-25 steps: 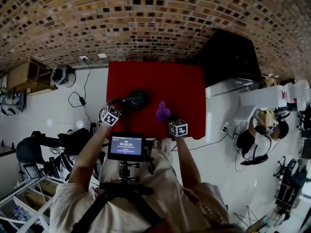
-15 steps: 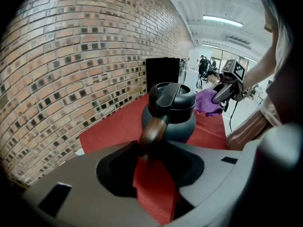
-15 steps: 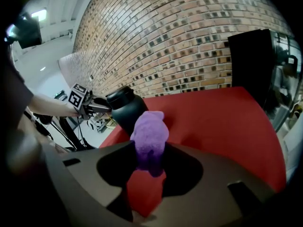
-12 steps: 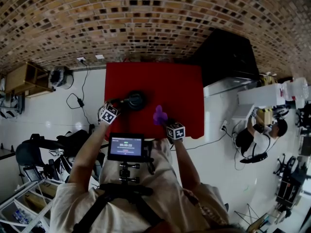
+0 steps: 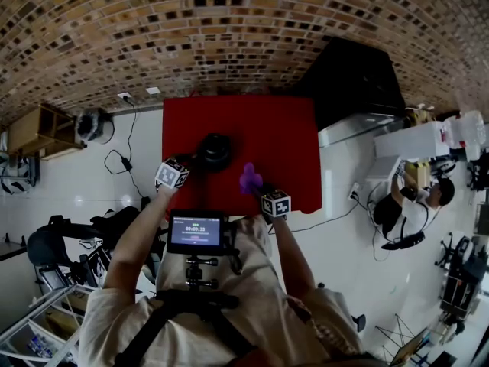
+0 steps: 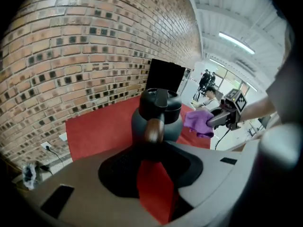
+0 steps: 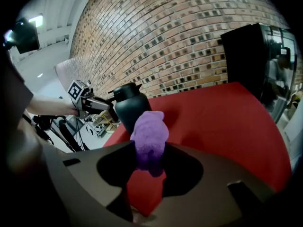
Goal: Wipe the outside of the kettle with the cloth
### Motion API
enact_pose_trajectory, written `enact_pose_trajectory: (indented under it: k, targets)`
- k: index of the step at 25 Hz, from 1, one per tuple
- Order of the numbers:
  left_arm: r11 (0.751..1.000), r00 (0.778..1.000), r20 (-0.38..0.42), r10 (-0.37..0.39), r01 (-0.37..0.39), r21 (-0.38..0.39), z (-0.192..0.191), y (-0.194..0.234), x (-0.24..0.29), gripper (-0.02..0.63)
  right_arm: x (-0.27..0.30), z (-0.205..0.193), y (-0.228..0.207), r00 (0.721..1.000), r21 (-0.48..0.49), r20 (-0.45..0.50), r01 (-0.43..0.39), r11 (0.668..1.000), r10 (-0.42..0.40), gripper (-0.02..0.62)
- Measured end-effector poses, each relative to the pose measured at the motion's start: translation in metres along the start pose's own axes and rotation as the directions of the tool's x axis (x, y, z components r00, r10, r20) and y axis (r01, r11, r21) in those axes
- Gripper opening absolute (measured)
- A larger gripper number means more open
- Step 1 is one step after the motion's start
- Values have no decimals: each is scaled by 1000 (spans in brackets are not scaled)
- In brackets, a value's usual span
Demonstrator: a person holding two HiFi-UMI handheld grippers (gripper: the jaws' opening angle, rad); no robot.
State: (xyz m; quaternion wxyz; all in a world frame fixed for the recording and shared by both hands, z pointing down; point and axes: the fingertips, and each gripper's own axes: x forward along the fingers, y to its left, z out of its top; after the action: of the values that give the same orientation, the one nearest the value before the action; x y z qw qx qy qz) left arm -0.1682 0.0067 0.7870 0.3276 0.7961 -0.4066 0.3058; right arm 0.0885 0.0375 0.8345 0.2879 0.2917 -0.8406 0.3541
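Kettle [image 5: 215,151]: upright, middle of red surface [image 5: 283,128]
Left gripper [image 5: 191,161]: jaws have just been closing, seemingly pinching brown handle [image 6: 154,130]
Right gripper [image 5: 258,189]: jaws clamped on purple cloth [image 7: 150,138]

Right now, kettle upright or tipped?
Upright. The kettle has its body vertical with the lid on top in both gripper views. Its base is hidden, so contact with the table cannot be told.

Head view steeply down from above, gripper views close, opposed, sharing kettle [image 5: 215,151]
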Motion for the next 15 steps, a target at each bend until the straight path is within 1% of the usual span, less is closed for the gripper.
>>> enact_pose_trajectory:
  k: [3,5,7,8,10,12,13,14,15]
  targets:
    - [992,997,52,-63,68,-111,10,-4,3,126,-3,9,2,1000,31,21,-7,999,7,164]
    - [974,990,97,-99,117,-193,15,-6,5,120,-4,17,0,1000,37,29,-3,999,2,164]
    - [946,980,149,-130,167,-277,20,-8,7,117,-3,22,-5,1000,30,30,5,1000,-6,164]
    - [928,973,178,-145,196,-316,22,-9,8,115,-3,26,-8,999,27,32,8,1000,-9,164]
    - [883,955,240,-175,260,-391,28,-12,12,107,-3,35,-10,999,22,42,5,1000,-6,164]
    - [838,937,294,-186,308,-451,34,-14,16,104,-3,42,-11,999,17,53,-2,1000,1,164]
    - [826,933,310,-184,318,-465,37,-14,17,104,-3,44,-11,998,17,55,-4,1000,3,164]
    - [823,931,317,-182,320,-469,40,-14,18,104,-3,46,-11,998,17,57,-4,1000,3,164]
    - [825,931,318,-182,320,-466,42,-14,18,104,-4,48,-11,998,18,58,-4,1000,3,164]
